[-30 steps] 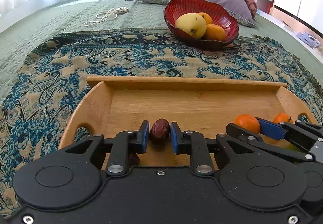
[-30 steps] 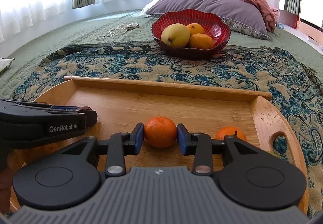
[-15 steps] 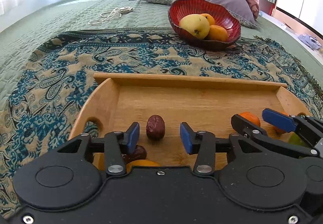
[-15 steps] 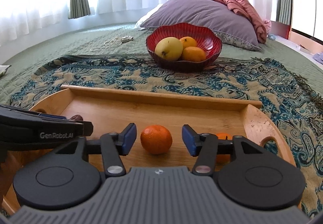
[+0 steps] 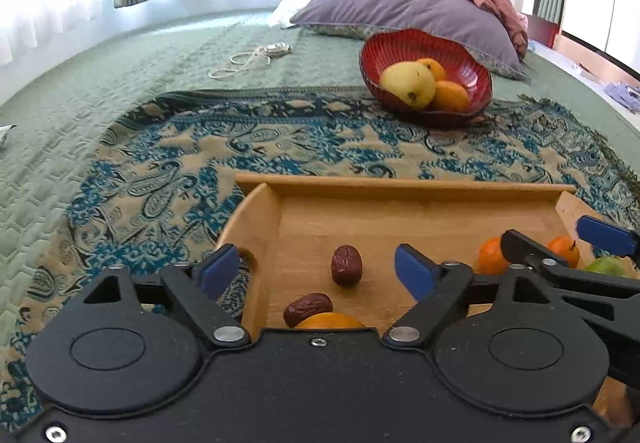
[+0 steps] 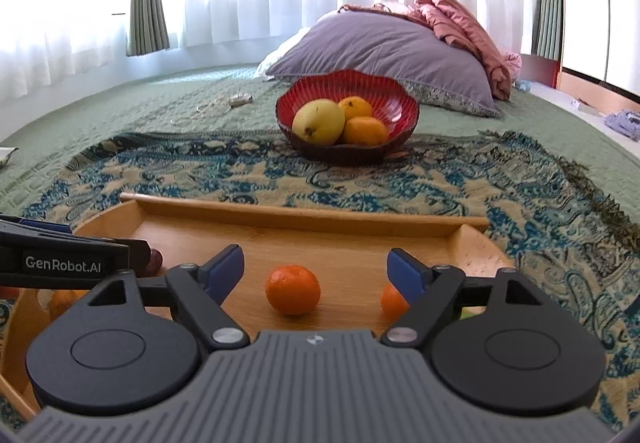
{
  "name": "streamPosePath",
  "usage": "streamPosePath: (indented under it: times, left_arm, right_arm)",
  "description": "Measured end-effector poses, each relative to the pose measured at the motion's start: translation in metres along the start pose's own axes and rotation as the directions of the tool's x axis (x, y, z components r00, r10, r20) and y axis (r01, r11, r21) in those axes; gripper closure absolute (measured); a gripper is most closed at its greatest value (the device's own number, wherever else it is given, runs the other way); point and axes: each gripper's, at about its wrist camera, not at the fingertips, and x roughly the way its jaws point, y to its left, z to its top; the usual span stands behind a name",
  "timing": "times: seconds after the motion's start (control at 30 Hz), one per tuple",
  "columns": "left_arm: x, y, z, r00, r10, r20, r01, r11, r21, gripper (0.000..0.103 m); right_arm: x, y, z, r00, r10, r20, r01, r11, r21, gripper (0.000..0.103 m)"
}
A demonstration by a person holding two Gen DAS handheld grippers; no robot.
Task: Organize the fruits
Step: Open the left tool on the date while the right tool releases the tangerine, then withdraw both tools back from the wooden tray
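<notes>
Date (image 5: 346,266) lies on the wooden tray (image 5: 400,185) floor; tangerine (image 6: 293,289) likewise. Left hand-held gripper (image 5: 316,269) and right hand-held gripper (image 6: 316,270): jaws opening wide, holding nothing, fruit between but untouched. Risk: round tangerine may roll if a pad clips it.

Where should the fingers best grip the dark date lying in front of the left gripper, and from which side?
Probably across the date's narrow middle, coming from above and the near side. Its long axis points away on the tray, so the left gripper, now opening, already straddles the short width.
</notes>
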Motion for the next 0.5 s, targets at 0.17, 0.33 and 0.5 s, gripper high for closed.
streamPosePath:
  times: [0.17, 0.33, 0.5]
  left_arm:
    - [-0.020, 0.004, -0.001, 0.999, -0.009, 0.031, 0.009, 1.000, -0.008, 0.001]
    - [-0.042, 0.005, -0.009, 0.999, -0.035, 0.038, 0.036, 0.999, -0.025, 0.000]
    - [-0.065, 0.005, -0.021, 0.996, -0.057, 0.063, 0.059, 0.998, -0.028, 0.000]
  right_arm:
    - [-0.020, -0.004, 0.008, 1.000, -0.011, 0.011, 0.011, 1.000, -0.015, 0.008]
    - [-0.042, -0.010, 0.012, 0.999, -0.017, 0.046, 0.018, 1.000, -0.024, 0.001]
    - [-0.063, -0.013, 0.010, 0.997, -0.003, 0.073, 0.005, 1.000, -0.027, 0.000]
